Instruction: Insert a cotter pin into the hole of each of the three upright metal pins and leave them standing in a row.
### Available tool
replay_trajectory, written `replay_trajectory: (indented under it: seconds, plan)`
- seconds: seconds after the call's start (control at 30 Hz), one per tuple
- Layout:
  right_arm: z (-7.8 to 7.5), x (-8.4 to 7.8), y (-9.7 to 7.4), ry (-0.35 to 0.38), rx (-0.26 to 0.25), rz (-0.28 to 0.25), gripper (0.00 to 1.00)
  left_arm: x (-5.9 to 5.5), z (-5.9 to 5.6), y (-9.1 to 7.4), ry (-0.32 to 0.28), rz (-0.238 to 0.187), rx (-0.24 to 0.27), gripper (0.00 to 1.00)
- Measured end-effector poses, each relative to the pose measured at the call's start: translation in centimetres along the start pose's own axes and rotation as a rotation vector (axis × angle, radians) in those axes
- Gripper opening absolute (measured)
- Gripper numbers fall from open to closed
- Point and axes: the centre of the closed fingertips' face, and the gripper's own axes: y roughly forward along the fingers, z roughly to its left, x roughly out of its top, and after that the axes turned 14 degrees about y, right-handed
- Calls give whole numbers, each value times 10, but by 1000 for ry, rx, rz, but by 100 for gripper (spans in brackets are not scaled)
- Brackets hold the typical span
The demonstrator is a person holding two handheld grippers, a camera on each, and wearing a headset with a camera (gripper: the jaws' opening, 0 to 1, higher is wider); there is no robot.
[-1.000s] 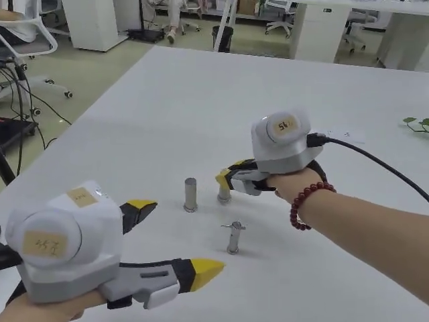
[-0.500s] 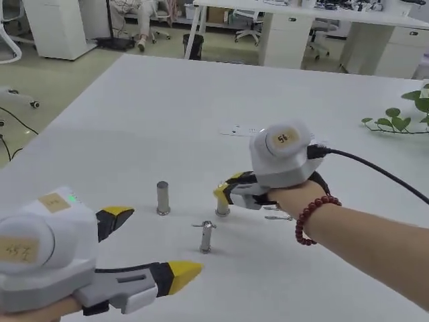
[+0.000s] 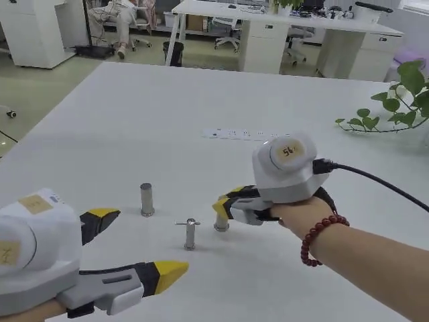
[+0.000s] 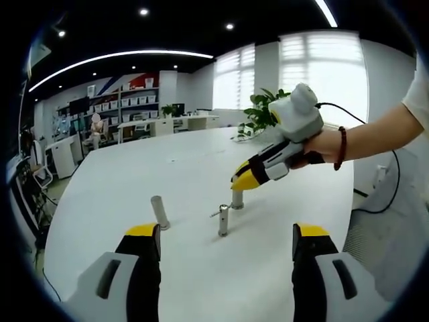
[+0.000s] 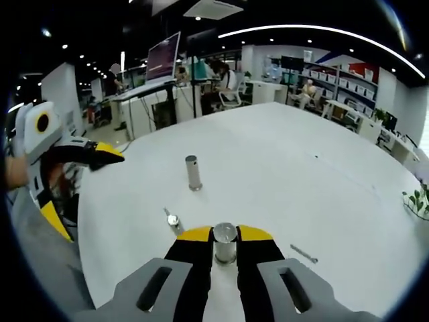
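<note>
Three short metal pins stand on the white table (image 3: 167, 107). The left pin (image 3: 147, 199) is bare. A cotter pin sits crosswise through the top of the middle pin (image 3: 190, 233). My right gripper (image 3: 220, 208) is shut on the right pin (image 3: 221, 224), which stands upright between its yellow tips (image 5: 224, 233). My left gripper (image 3: 137, 245) hovers open near the front edge, short of the pins, with nothing between its jaws (image 4: 226, 231). A loose cotter pin (image 5: 303, 253) lies flat on the table just right of the held pin (image 5: 224, 249).
A black cable (image 3: 375, 181) trails from the right gripper across the table. A leafy plant (image 3: 395, 100) stands at the far right edge. A thin white strip (image 3: 241, 134) lies mid-table. Desks and chairs stand beyond the far edge.
The head camera has swung, sliding the whole scene left and down. The right gripper stays shut on the right pin. The pins and the left gripper keep their places.
</note>
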Motion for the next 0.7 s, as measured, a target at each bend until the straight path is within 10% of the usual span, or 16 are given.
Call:
replay_trajectory:
  seconds: [0.7]
  plan:
    - [17, -41, -21, 33, -41, 26, 13, 4, -9, -1, 9, 2, -26, 73]
